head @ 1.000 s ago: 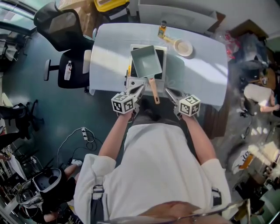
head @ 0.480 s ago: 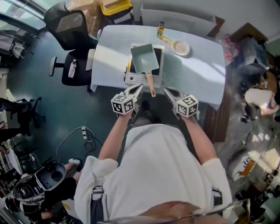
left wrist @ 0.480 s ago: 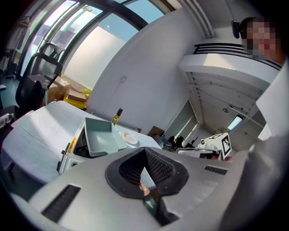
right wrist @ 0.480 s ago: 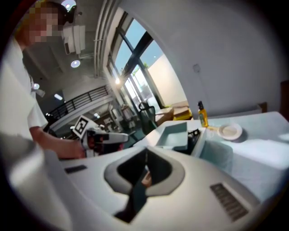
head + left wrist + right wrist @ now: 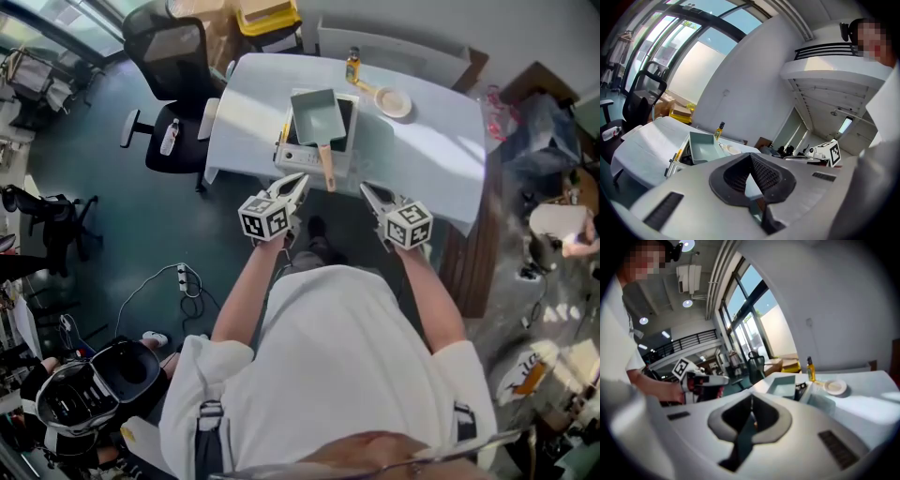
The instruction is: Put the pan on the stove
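We list the pan (image 5: 315, 116) on the stove (image 5: 287, 156), upper centre, handle pointing down-frame between our left gripper (image 5: 299, 180), slightly nearer, and right gripper (image 5: 367, 190), both clenched empty.

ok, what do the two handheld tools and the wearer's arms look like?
Left tool and right tool: light grey tapered bodies with dark ribbed pads. Each has a white cube with black square markers. No cables are visible. The person wears a white short-sleeved T-shirt.

Bright window daylight, fisheye edges, soft blur
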{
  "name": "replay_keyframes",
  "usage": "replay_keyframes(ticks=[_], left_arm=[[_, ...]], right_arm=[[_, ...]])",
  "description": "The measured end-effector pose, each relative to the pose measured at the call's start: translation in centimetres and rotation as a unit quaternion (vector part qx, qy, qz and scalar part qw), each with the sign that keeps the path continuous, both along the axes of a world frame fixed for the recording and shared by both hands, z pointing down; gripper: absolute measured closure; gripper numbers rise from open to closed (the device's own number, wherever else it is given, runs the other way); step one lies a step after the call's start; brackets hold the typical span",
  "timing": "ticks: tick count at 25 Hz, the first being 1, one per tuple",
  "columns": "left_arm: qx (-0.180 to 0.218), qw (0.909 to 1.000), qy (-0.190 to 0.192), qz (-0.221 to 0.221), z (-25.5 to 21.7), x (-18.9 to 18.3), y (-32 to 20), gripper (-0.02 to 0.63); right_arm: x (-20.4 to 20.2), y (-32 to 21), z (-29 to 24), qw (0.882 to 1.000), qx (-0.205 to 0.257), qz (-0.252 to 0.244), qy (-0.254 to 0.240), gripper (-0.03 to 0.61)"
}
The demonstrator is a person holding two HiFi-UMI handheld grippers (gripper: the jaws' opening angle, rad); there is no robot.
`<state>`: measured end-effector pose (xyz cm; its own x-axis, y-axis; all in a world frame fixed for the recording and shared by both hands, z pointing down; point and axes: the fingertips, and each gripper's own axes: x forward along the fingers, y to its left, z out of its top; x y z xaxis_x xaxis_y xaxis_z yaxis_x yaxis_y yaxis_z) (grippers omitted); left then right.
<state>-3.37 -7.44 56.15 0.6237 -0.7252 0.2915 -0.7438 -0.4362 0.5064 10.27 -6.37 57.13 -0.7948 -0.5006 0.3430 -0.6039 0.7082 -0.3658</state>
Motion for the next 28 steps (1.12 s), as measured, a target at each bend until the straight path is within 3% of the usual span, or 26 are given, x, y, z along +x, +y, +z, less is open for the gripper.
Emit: replay_keyframes(ticks=[12, 28], left_arm=[[0.027, 0.9994, -0.022, -0.002, -2.5, -0.6, 3.3, 0.586], [0.05, 0.9958, -0.043, 0.064, -4.6, -3.7, 5.2, 0.586]], right_arm=[[0.1, 3.4, -2.4, 0.999, 0.038, 0.005, 0.019, 0.546], [-2.5, 4.9, -5.1, 0.996, 0.06, 0.058, 0.026, 0.546]])
